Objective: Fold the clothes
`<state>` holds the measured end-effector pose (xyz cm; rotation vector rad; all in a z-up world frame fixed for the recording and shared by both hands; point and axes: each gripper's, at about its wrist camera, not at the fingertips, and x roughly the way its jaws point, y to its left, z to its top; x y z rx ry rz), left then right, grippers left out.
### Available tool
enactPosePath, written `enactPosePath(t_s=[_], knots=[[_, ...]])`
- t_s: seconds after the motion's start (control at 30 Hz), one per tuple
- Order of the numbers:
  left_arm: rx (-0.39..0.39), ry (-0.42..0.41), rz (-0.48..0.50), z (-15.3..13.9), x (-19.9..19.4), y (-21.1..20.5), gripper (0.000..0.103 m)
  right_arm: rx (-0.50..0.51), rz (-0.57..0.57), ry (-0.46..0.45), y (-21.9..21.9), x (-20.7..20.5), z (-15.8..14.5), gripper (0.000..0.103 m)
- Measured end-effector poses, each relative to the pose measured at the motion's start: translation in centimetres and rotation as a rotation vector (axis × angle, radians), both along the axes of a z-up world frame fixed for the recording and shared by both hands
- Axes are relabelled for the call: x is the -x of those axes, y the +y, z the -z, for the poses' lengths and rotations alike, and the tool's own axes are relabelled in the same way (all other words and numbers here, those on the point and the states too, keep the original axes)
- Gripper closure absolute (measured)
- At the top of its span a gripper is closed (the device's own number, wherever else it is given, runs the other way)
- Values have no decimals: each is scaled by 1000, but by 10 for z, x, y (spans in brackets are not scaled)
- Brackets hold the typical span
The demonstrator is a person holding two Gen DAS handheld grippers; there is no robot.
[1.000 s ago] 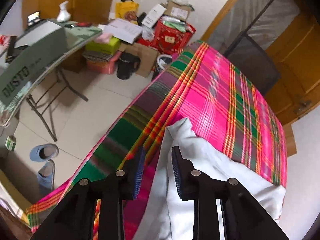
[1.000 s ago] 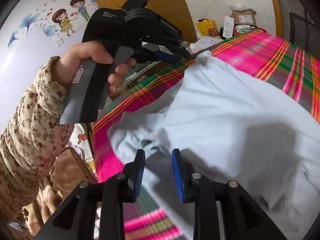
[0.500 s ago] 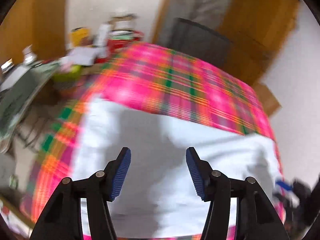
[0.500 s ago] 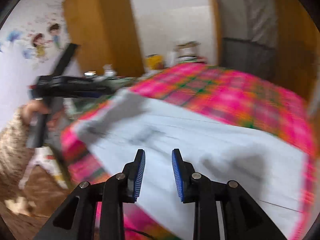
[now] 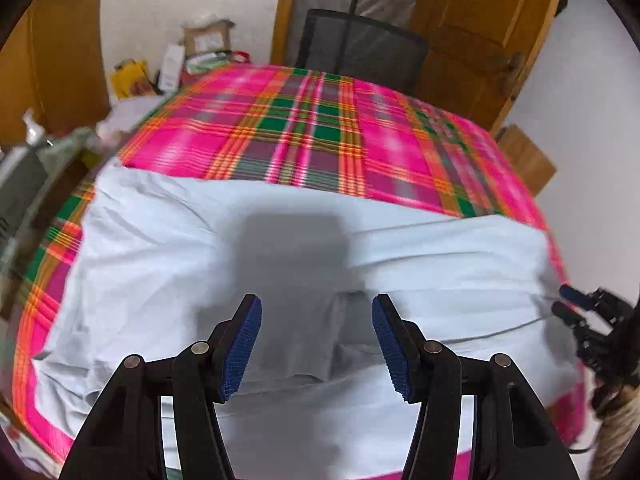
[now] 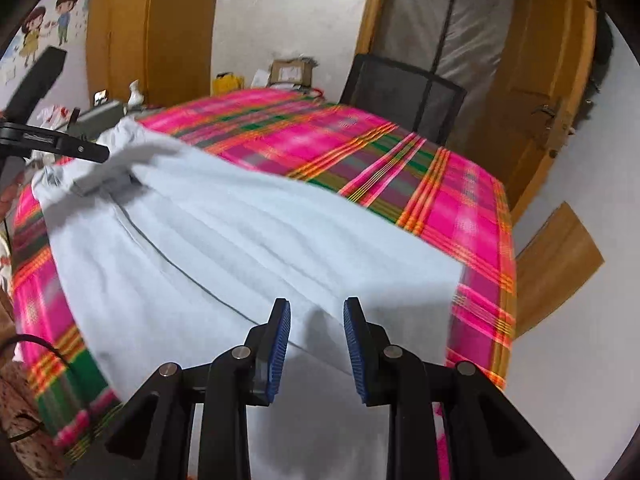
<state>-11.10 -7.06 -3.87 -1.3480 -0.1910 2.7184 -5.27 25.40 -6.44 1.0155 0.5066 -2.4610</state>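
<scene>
Plaid cloth in pink, green and orange is seen spread over the whole surface in both wrist views.

Item 1: pale blue garment, laid flat across the near half of the plaid cloth, from the 9 o'clock edge to the 3 o'clock edge of the left wrist view. Creases are noted at its left end, and a dark shadow is cast on its middle. In the right wrist view the same garment is shown running from 10 o'clock down to 6 o'clock, with a thin dark seam line along it.

Item 2: left gripper, held above the garment. Its jaws are set wide apart after having just been opening, and nothing is caught between the blue pads. Its black tip is also seen at 9 o'clock in the right wrist view, near the bunched end of the garment.

Item 3: right gripper, held over the garment's near edge. Its jaws are parted by a narrow gap; no cloth is pinched between them. It is also seen at 3 o'clock in the left wrist view, just beside the garment's right end.

Item 4: black mesh chair, placed at 12 o'clock beyond the surface, before a wooden door frame.

Item 5: boxes and packets, stacked by the wall at 11 o'clock.
</scene>
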Motion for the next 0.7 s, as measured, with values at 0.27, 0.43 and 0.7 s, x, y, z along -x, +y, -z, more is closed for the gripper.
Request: enactPosePath(t_s=[0.27, 0.43, 0.7], knots=[[-26, -45, -29, 19, 4, -1, 43, -60, -48, -48, -10, 31, 28, 75], [-95, -41, -61, 27, -2, -11, 43, -60, -69, -58, -12, 32, 29, 101], [-112, -55, -88, 29, -5, -22, 43, -37, -70, -6, -6, 12, 4, 102]])
